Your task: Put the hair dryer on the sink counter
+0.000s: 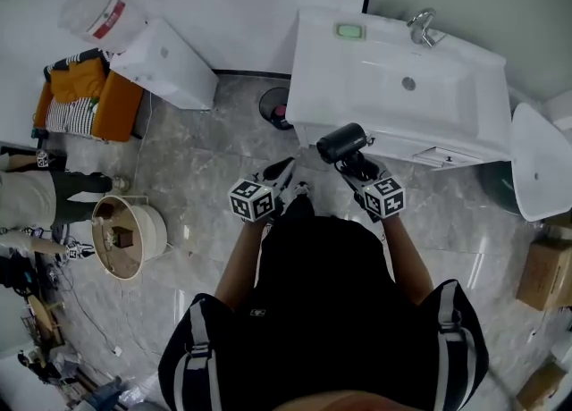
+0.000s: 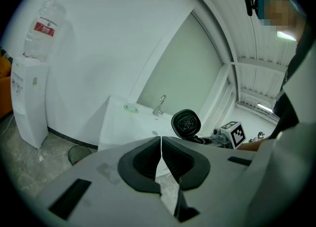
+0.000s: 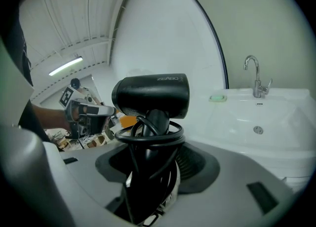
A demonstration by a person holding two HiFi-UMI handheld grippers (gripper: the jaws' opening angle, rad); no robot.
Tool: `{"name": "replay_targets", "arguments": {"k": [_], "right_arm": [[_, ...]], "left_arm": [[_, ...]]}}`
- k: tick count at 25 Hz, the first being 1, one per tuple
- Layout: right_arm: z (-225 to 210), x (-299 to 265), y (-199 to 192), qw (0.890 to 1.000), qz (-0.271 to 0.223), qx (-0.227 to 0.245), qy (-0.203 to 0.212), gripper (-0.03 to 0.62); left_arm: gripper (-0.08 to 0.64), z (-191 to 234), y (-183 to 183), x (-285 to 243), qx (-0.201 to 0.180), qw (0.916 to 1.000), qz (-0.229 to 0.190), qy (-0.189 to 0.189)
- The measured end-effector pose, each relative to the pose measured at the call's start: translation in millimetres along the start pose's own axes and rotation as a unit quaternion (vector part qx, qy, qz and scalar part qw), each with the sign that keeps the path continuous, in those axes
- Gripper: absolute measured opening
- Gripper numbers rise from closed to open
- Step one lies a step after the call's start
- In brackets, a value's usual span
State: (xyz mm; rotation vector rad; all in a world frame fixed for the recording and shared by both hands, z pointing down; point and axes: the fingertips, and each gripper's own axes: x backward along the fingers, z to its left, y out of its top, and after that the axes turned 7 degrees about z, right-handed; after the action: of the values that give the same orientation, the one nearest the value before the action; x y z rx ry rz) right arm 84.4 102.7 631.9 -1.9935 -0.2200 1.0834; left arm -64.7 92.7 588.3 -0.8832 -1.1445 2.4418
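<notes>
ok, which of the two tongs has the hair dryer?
The right tongs: shut on the handle of the black hair dryer, its cord looped round. The left tongs are closed on nothing.

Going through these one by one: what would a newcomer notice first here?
The black hair dryer, cord looped round its handle, stands clamped in the right gripper, in front of the white sink counter. Beside it the left gripper is shut and empty.
</notes>
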Motion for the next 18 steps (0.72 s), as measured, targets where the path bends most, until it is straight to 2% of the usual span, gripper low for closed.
{"name": "replay_targets", "arguments": {"k": [18], "right_arm": [[-23.7, -45.2, 29.8, 0.998, 0.007, -0.038, -0.054, 0.288]], "left_arm": [[0.018, 58.2, 43.4, -48.2, -0.018, 0.9963, 0.051, -0.067]]}}
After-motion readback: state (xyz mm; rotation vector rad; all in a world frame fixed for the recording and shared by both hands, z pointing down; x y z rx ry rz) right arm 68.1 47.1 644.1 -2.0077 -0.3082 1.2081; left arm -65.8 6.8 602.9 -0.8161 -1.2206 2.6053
